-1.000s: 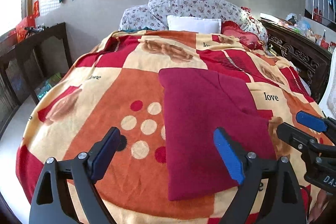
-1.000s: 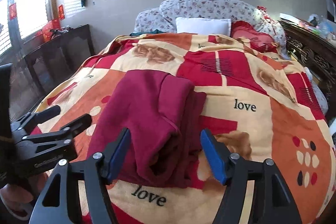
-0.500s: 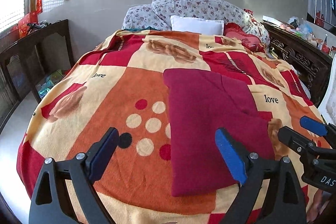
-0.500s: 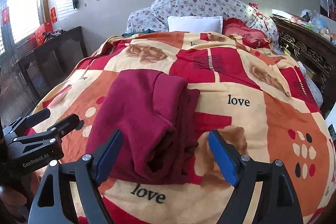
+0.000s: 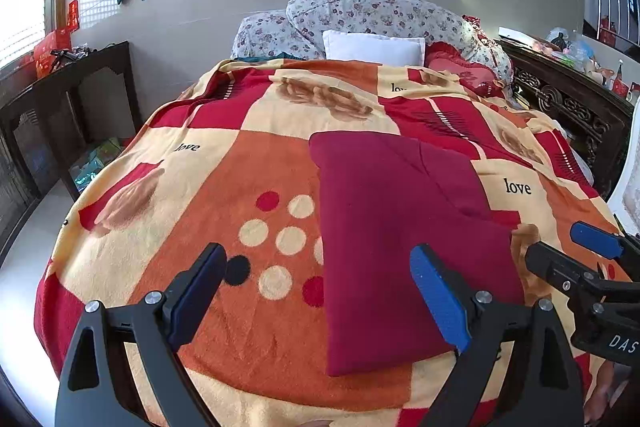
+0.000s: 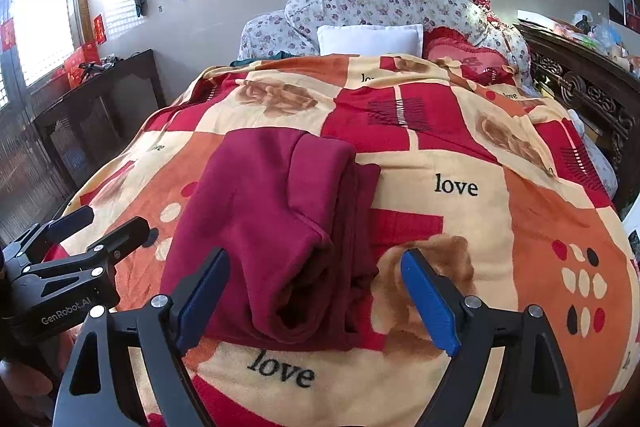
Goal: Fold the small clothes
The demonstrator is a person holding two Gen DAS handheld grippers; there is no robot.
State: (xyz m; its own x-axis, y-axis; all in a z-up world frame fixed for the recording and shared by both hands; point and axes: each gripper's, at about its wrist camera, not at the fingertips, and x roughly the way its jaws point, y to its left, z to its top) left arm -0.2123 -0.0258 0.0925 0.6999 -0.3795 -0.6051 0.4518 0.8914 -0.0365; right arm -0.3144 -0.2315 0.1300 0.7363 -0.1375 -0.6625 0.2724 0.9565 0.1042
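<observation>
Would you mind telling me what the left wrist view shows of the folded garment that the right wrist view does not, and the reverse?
Only the left wrist view shows the maroon garment's smooth, flat top face and straight left edge, with the right gripper beside it. Only the right wrist view shows the garment's stacked layers and open folds along its right side and near end, with the left gripper at the left. Both show the garment lying on the patterned blanket, the white pillow behind, and open, empty fingers.

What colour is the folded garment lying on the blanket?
Dark red, a plain maroon; the folded garment shows best in the left wrist view.
</observation>
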